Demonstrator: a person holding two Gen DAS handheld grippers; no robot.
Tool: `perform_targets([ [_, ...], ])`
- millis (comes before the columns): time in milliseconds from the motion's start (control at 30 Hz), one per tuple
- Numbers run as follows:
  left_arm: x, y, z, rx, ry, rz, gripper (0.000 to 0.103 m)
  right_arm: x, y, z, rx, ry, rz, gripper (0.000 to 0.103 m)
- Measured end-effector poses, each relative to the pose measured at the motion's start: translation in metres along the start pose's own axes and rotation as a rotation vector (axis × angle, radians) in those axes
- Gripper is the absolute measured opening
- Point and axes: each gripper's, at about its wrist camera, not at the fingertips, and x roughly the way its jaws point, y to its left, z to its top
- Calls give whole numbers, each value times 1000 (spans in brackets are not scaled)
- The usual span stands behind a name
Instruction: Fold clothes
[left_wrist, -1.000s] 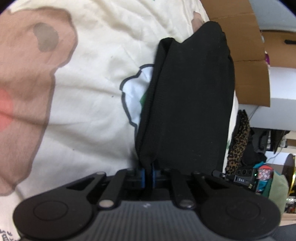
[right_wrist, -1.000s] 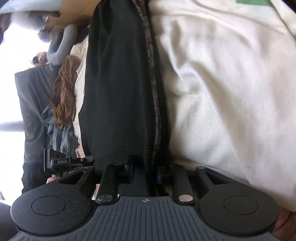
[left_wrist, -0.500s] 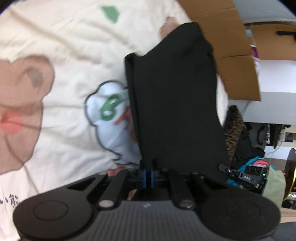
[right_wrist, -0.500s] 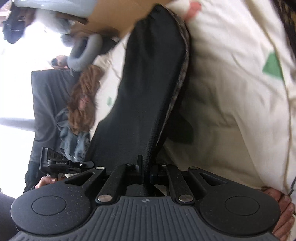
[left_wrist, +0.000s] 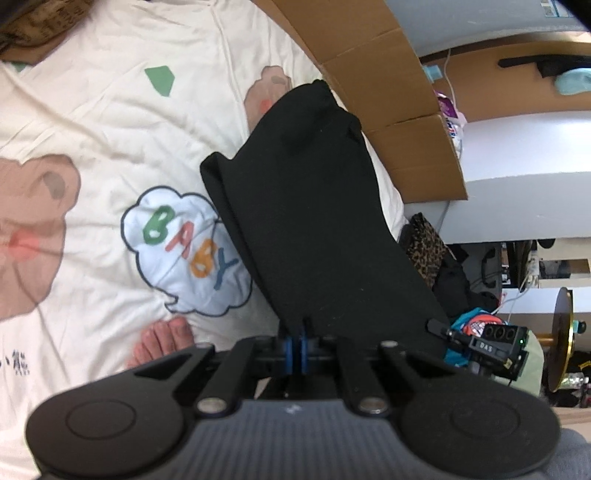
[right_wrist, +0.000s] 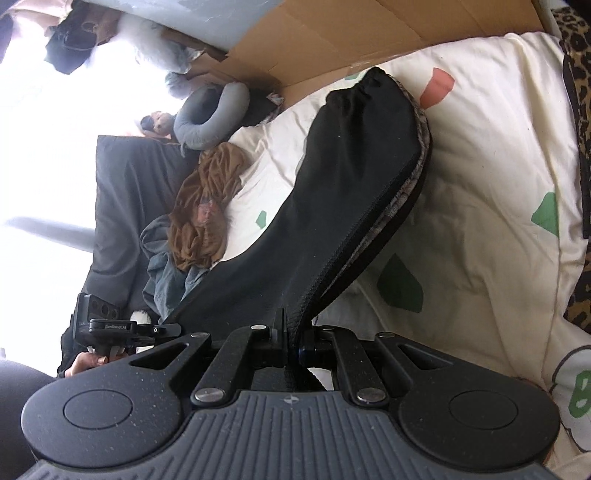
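- The black garment (left_wrist: 317, 221) hangs between the two grippers, lifted above the cream printed quilt (left_wrist: 110, 122) of the bed; its far end, gathered like a waistband, droops toward the quilt, and whether it touches the quilt cannot be told.
- The left gripper (left_wrist: 294, 345) has its jaws clamped together on one near edge of the cloth, the blue pads pinching a thin fold.
- The right gripper (right_wrist: 291, 341) is likewise clamped on the other near edge, where a grey-lined seam runs up the garment (right_wrist: 354, 192).
- Step in hand, as I judge it: the lift-and-spread stage, holding the piece up by two corners so it hangs straight before a fold.
- The next move calls for keeping both grips firm and the near edge taut and level, then carrying it toward the far end and laying it down flat so the halves meet squarely.
- A brown heap of clothes (right_wrist: 207, 206) lies beside the garment at the bed's edge, and bare toes (left_wrist: 162, 343) rest on the quilt just beside the left gripper; the lay-down should avoid both.
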Motion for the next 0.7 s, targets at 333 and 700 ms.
perform_targets([
  [333,-11,1,-30,-25,8,-12,4,-11,1,-30,53,17,24,3],
  [700,10,22,-12,-50,27,0,4,10,-26,-30,107,39,34,3],
])
